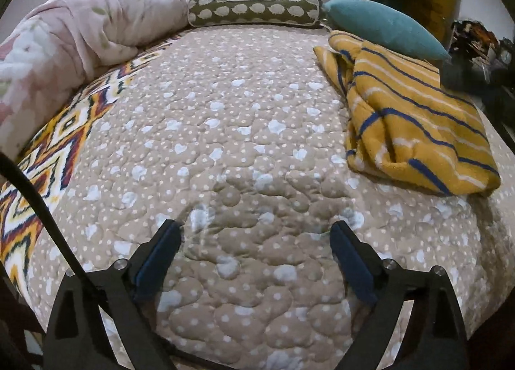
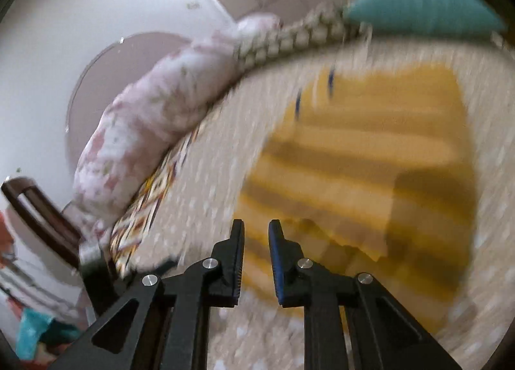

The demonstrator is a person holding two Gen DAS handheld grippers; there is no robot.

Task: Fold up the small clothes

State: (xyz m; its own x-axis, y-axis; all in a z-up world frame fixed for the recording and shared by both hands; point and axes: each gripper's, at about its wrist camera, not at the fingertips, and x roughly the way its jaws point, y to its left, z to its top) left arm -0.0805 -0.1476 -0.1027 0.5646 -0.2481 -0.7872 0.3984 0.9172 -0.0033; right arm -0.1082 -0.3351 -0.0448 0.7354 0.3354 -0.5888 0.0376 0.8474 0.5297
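A yellow garment with blue and white stripes [image 1: 415,118] lies crumpled on the right side of the bed. It fills the right wrist view as a blurred yellow patch [image 2: 370,157]. My left gripper [image 1: 256,231] is open wide and empty, low over the beige dotted quilt [image 1: 225,131], with the garment far to its right. My right gripper [image 2: 256,228] hangs above the garment's near edge, jaws a narrow gap apart with nothing between them. The right wrist view is motion-blurred.
A pink floral duvet [image 1: 74,48] is bunched along the bed's left edge. A green bolster [image 1: 254,11] and a teal pillow [image 1: 383,27] lie at the head. A dark wooden chair [image 2: 42,215] stands left of the bed. Clutter [image 1: 479,54] sits at the right.
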